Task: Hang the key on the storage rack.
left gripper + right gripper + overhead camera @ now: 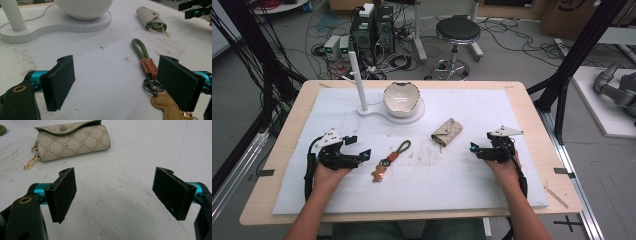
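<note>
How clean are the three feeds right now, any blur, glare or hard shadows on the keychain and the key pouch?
High view: even light, soft overall, keychain small and coarse. Left gripper view: keychain sharp, near jaws slightly soft, no glare. Right gripper view: key pouch crisp, print readable, only faint shadows under the jaws.

In the left gripper view, the white bowl (pixel 83 8) at twelve o'clock is cut off by the top edge, so its rim and inside cannot be seen, and the white post (pixel 12 15) at eleven o'clock loses its upper part the same way. The tan leather charm (pixel 166 107) at five o'clock runs off the bottom edge and sits partly behind the right-hand jaw, which also covers part of the metal ring (pixel 151 86). The other gripper at two o'clock is clipped by the corner.

In the right gripper view, a green loop (pixel 2 130) at ten o'clock is cut by the left edge. The patterned key pouch (pixel 72 141) hides its contents; the monogram letters are too small to read surely.

In the high view, the forearms leave at six o'clock.
</note>
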### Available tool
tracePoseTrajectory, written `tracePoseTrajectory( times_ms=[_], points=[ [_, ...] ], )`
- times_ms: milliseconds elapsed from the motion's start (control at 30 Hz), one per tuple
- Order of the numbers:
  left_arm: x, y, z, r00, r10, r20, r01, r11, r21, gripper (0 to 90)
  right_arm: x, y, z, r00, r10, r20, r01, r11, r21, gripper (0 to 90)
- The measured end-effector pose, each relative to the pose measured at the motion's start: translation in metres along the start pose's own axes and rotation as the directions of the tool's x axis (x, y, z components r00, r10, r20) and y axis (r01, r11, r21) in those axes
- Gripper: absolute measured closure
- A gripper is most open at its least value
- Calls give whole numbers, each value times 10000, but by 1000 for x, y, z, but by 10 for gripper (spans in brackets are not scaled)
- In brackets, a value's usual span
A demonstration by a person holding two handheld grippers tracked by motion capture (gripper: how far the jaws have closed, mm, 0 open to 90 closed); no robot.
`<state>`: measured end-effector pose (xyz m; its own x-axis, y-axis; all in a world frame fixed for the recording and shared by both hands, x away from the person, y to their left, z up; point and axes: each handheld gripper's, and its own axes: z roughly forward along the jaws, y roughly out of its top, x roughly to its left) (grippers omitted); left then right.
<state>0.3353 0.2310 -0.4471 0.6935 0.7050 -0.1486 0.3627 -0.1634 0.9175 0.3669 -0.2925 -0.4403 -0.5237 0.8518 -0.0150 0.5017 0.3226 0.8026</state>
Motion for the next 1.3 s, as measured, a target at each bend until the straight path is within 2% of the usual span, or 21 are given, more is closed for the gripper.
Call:
tracePoseTrajectory(
  times_ms=[267, 567, 833, 933, 1100, 1233, 1300],
  points=[
    [2, 0, 0, 9998, -210, -69, 209, 9997, -142, 152, -2, -1, 1, 9999, 116, 8, -116, 9999, 121, 197],
    [3, 2, 1, 9996, -280, -33, 279, 9993, -253, 152, 0, -2, -4, 9998, -43, 186, 39, 9998, 202, 197],
    [-1, 2, 0, 10000, -97, -13, 97, 9999, -26, 152, 0, -1, 2, 9996, -172, 212, 166, 9995, 273, 197],
    [-2, 3, 1, 9999, -66, 89, 66, 10000, 2, 152, -2, -2, 0, 9997, 5, 225, -10, 9998, 221, 197],
    [-5, 9, 2, 9993, -1, 378, -2, 10000, 79, 152, -2, -2, 0, 9997, -15, 234, 10, 9998, 201, 197],
    [-14, 16, 6, 9972, 35, 741, -40, 10000, 58, 152, -1, -1, -3, 9994, -172, 303, 164, 9996, 245, 197],
    [-17, 16, 9, 9970, 40, 772, -51, 9999, 143, 152, -1, -1, -4, 9993, -146, 351, 139, 9997, 180, 197]
  ],
)
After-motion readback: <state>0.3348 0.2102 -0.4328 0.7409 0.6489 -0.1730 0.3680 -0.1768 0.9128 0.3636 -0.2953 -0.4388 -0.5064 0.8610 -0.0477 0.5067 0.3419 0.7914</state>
